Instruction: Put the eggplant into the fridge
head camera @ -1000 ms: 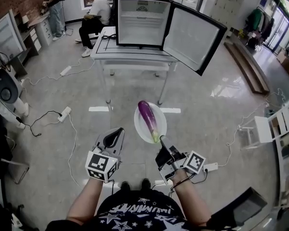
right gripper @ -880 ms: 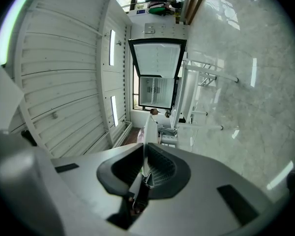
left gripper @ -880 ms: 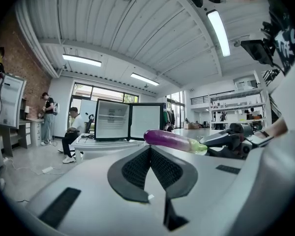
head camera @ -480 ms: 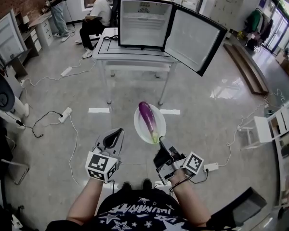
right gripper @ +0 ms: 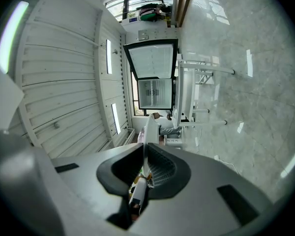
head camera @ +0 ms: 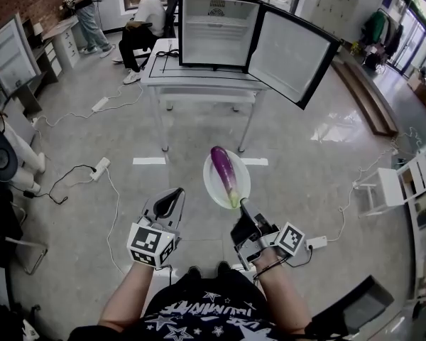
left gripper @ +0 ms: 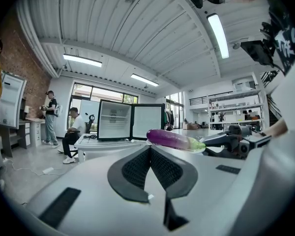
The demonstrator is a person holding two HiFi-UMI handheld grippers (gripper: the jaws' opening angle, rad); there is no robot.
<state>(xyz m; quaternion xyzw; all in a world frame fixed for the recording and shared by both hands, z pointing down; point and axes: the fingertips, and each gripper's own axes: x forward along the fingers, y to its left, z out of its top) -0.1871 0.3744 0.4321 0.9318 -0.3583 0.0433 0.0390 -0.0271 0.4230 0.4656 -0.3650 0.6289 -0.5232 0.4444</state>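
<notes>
Here it is: the eggplant (head camera: 226, 175) is carried lying lengthwise on a white plate (head camera: 214, 185), not gripped directly, presumably so its soft skin is spared a pinch. The plate's near rim is clamped edge-on in the right tongs (head camera: 242, 206). The plate is held roughly level out in front, above the floor, likely so nothing rolls off. The left tongs (head camera: 175, 193) are closed on nothing, held low beside the right and pointed forward, spare for now. Ahead and well apart, the fridge (head camera: 216, 30) is seen on the bench (head camera: 199, 84), its door (head camera: 291, 48) swung wide. Both forearms are extended forward from the waist, the right wrist rolled so its tongs bite the rim.
</notes>
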